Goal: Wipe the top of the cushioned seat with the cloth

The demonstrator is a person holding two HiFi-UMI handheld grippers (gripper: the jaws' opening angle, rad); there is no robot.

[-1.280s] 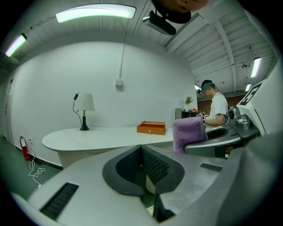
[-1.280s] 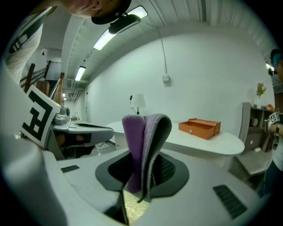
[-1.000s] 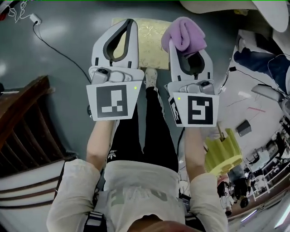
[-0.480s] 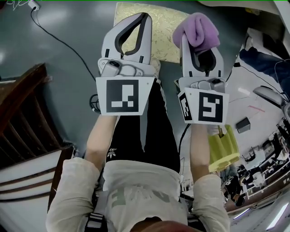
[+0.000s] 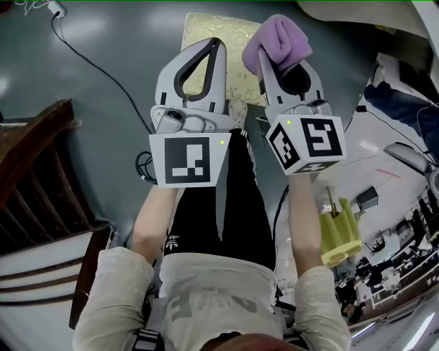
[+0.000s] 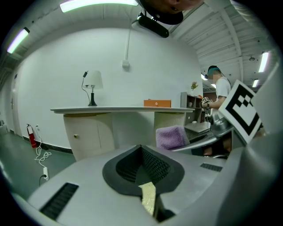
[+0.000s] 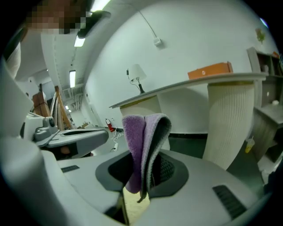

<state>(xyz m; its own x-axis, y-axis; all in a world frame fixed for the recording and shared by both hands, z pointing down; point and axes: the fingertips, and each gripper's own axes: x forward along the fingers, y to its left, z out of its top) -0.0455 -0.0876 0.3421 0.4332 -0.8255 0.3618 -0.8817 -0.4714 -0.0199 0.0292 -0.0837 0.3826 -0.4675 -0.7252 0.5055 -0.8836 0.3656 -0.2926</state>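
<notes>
Jaws of the right gripper (image 5: 282, 65) pinch a folded purple terry cloth (image 5: 278, 40). It looks soft, light and floppy, so this mid-fold hold suits it. Left gripper (image 5: 215, 45) jaws are closed on nothing. Both hover above the gold-patterned cushioned seat (image 5: 237, 42).

Near edge of cushioned seat (image 5: 240, 34) behind left claw (image 5: 216, 45), right claw (image 5: 280, 63)

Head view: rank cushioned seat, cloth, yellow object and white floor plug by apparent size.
1. cushioned seat, though partly covered.
2. cloth and yellow object look alike; the cloth is nearer the camera, so unranked.
3. white plug, smallest.
</notes>
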